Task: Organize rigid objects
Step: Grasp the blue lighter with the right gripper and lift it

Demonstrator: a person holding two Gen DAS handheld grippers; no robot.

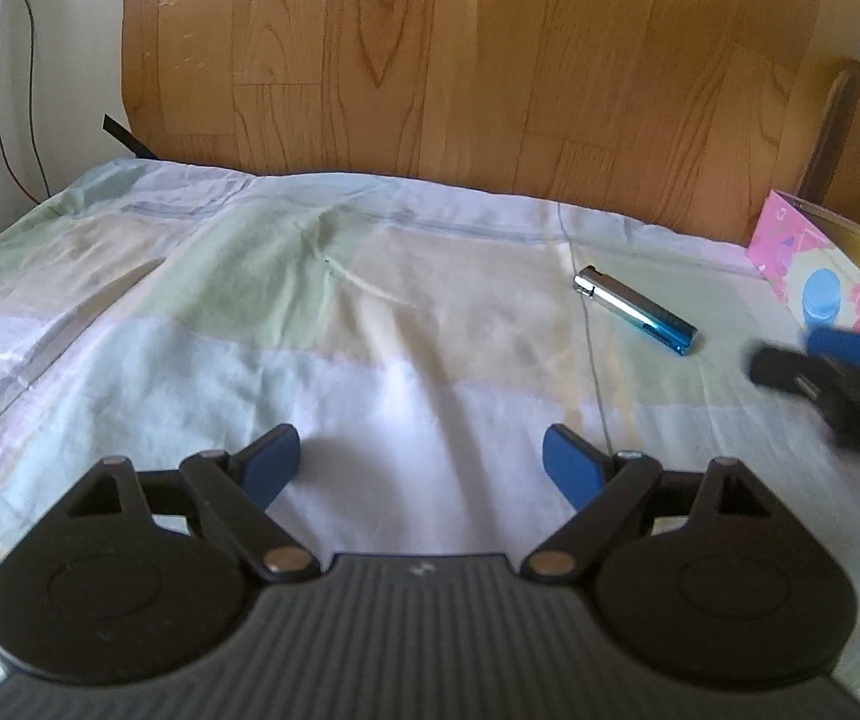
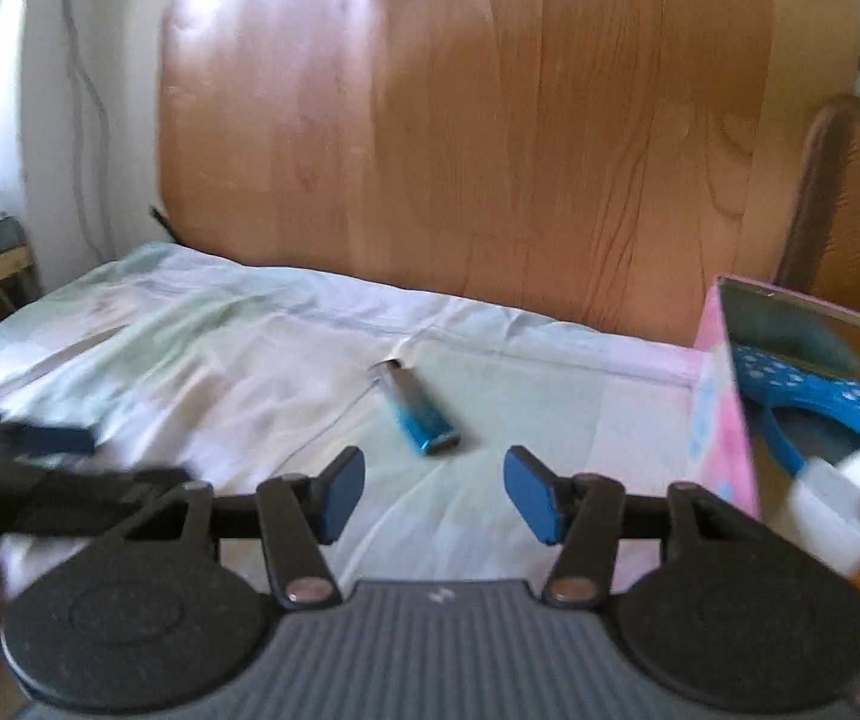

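A silver and blue lighter lies on its side on the pastel patchwork cloth, right of centre. My left gripper hangs open over bare cloth, well short and left of the lighter. My right gripper is open with nothing between its pads; the lighter lies just beyond its fingertips. An open pink box stands at the right and holds a blue dotted thing and a blurred white object. Each gripper shows blurred in the other's view: the right gripper, the left gripper.
A wood-grain board stands upright behind the cloth. Cables run down the white wall at the left. A brown woven chair is behind the pink box. A long pale blade-like thing lies on the cloth at the far left.
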